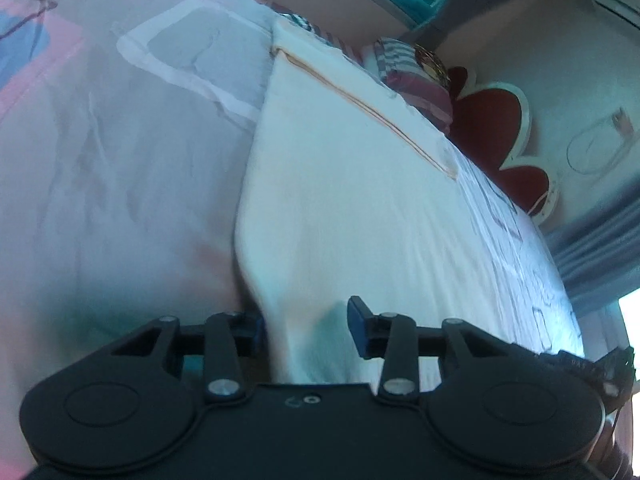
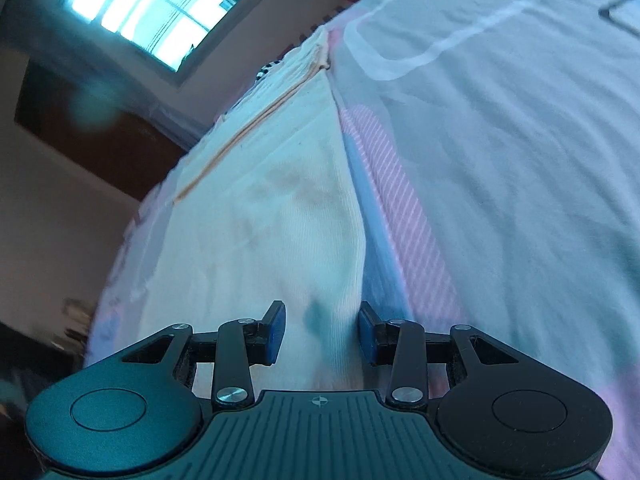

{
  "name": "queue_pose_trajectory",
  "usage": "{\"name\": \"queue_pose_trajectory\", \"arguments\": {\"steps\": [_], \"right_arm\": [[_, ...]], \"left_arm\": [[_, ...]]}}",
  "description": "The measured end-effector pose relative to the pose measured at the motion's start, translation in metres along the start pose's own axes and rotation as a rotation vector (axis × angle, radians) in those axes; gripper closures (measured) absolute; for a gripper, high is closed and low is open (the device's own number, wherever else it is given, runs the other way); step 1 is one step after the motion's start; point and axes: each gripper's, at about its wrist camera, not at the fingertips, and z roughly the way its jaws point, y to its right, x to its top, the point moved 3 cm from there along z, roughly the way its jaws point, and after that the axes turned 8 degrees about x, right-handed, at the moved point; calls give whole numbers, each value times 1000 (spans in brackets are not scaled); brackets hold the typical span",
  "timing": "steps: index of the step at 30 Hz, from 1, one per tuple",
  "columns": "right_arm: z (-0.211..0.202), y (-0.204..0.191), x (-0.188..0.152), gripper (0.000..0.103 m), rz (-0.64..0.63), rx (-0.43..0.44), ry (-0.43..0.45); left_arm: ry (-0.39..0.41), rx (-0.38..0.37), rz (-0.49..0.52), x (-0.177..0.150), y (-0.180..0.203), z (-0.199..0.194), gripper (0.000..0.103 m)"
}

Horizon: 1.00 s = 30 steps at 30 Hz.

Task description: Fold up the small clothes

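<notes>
A small white garment with a thin tan seam lies spread flat on the bed, stretching away from both cameras. In the left wrist view its near end runs between the fingers of my left gripper. The cloth's left edge brushes the left pad, while the blue face of the right pad stays bare, so the jaws are open around it. In the right wrist view the same garment passes between the fingers of my right gripper. Its right edge reaches the right pad, both blue pad faces show, and the jaws are open.
The bed sheet is pale with pink, blue and white patches. A striped cloth and a red flower-shaped cushion lie past the garment by the wall. A bright window and a dark wooden panel stand beyond the bed's edge.
</notes>
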Motion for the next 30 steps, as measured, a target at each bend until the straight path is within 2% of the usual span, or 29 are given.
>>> {"name": "queue_pose_trajectory", "arguments": {"steps": [2,7,8,9,10,14,17,19,21,22,24,27,28,30], "right_arm": [[0,1,1,64,10,13,-11],[-11,-4,-18,64,-52,45,-73],[-12,-4,-20,68,-51,57,-78],[-15,-4,-22,76,-52,78,-79],[-16,-3,-23,77,-48,97,-75],[-17,3,-15,77,-5,109,-31],[-16,3,-11,78,-8,81,-30],[-12,2,-14,96,-19,82,-64],[-7,1,-19,99,-33,66,-89],[-5,2,-21,100,-48,46,-91],[-5,1,-21,100,-56,41,-74],[-20,-12,-13,100,-100,68,-3],[-27,-17,-10,100,-116,97,20],[-32,-18,-8,100,-146,107,31]], "left_arm": [[-8,0,17,-1,1,-1,67],[-10,47,140,-16,4,-12,72],[-9,51,149,-17,6,-14,72],[-8,52,152,-17,6,-15,72],[-9,53,147,-16,6,-14,72],[-1,58,135,-12,8,-11,72],[-4,57,142,-15,7,-14,72],[-7,53,151,-16,7,-15,73],[-5,56,154,-17,6,-15,77],[0,75,156,-17,6,-15,100],[34,83,154,-14,7,-20,101],[155,23,153,-10,11,-44,100],[166,26,150,-10,9,-46,100],[126,64,148,-14,1,-38,100]]}}
